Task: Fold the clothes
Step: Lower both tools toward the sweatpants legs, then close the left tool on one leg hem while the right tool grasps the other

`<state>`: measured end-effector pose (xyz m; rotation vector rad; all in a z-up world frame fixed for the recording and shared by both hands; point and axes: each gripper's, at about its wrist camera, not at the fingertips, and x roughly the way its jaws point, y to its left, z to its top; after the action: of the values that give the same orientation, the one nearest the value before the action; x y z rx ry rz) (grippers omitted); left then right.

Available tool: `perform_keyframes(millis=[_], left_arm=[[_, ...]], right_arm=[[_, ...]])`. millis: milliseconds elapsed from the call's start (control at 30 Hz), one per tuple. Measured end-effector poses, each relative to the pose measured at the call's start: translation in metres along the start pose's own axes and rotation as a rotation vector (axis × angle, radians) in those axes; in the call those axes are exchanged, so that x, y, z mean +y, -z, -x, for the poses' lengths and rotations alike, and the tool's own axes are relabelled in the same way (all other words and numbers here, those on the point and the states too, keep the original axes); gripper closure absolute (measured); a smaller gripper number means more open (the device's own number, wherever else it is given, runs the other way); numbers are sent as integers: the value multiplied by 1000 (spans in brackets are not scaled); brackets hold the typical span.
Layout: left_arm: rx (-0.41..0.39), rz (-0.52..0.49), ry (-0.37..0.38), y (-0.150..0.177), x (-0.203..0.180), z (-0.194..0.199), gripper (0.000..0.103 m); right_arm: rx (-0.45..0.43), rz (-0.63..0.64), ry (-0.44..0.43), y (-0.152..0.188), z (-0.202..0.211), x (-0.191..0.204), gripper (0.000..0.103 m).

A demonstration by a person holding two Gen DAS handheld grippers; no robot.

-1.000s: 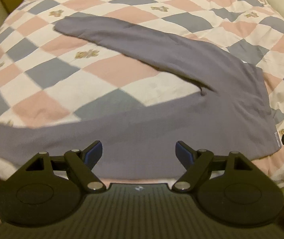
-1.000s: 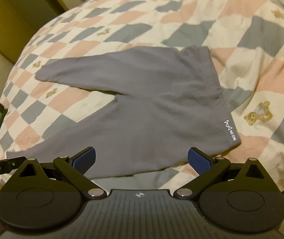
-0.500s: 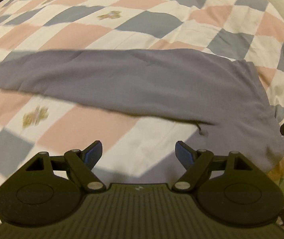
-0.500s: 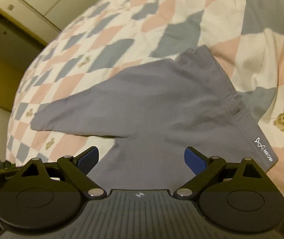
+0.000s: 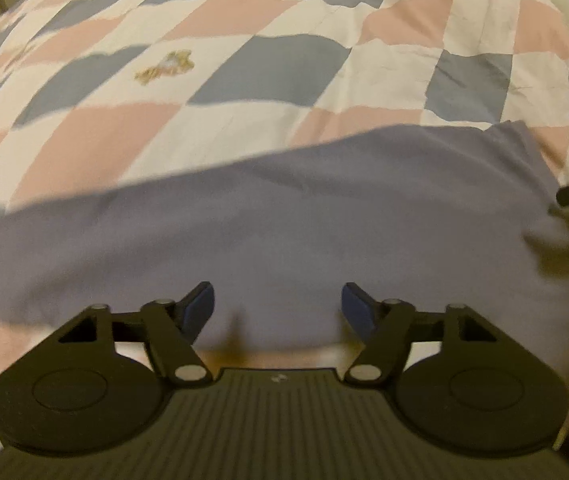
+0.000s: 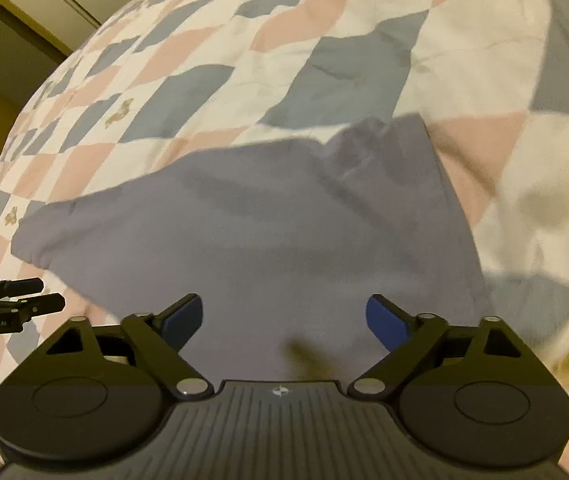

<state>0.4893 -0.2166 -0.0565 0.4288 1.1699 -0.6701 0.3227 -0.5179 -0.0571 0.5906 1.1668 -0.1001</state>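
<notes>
**Both grippers over the pants**

The left gripper (image 5: 278, 306) and right gripper (image 6: 284, 316) were closing with nothing pinched yet, jaws still apart above the grey pants (image 6: 268, 224). Those lay flat on the checkered quilt (image 5: 268, 64) of the bed.

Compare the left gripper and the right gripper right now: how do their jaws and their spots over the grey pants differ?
The left gripper has the narrower jaw gap; the right gripper stands wider. The left gripper sits over one leg of the grey pants, whereas the right gripper sits nearer the waistband end. Shared: both have blue pads, both are closing with grey cloth showing between the jaws, and neither pinches it yet.
</notes>
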Motion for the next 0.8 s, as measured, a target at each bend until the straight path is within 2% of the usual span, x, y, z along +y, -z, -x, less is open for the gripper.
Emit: perform_keyframes(millis=[100, 200, 400, 600, 667, 733, 800], left_arm=[[-8, -66, 4, -22, 13, -16, 43], [3, -123, 4, -44, 23, -36, 43], [49, -223, 43, -75, 49, -68, 42], [127, -310, 34, -86, 82, -88, 37], [158, -339, 24, -87, 92, -96, 34], [202, -369, 11, -88, 100, -107, 34], [241, -389, 8, -86, 106, -118, 34]], right_arm=[[6, 37, -8, -26, -13, -11, 19], [13, 113, -23, -51, -27, -14, 32], [35, 293, -43, -95, -58, -10, 41], [52, 433, -15, -124, -76, -13, 41], [87, 451, -6, -133, -81, -20, 41], [128, 467, 5, -139, -86, -28, 33], [160, 483, 18, -142, -89, -35, 33]])
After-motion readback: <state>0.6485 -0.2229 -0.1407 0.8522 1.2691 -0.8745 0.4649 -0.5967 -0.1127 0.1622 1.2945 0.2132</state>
